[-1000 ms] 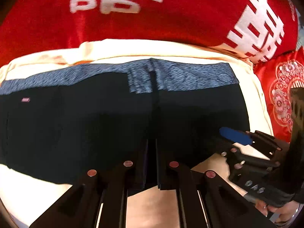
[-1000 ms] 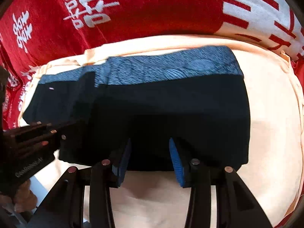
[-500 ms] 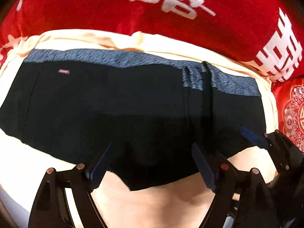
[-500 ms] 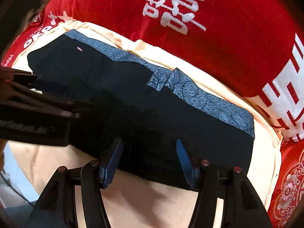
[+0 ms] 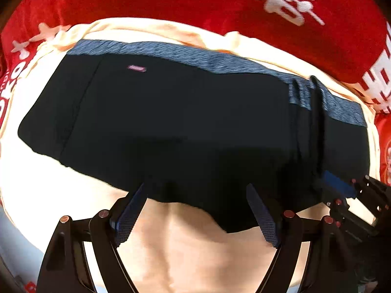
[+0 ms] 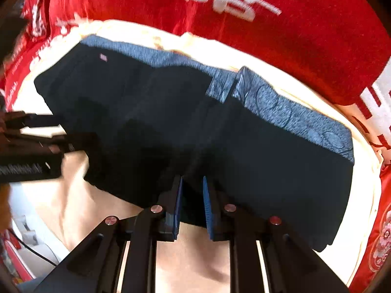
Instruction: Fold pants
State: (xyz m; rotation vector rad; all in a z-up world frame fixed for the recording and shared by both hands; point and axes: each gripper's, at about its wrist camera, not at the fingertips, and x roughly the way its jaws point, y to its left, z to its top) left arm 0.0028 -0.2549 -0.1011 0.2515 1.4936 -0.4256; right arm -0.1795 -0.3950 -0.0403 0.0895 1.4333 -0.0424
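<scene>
Since a second ago we see our left gripper (image 5: 195, 205) spread wide apart over the near hem of the folded dark pants (image 5: 185, 122) on the cream cloth (image 5: 185, 249), while our right gripper (image 6: 191, 202) is closing with pants fabric between its pads.

Black tool (image 5: 196, 196), blue ribbed pads (image 5: 262, 216)

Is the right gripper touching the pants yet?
Touching. The right wrist view shows the right gripper closing, with the near hem of the black pants bunched between its blue pads.
</scene>
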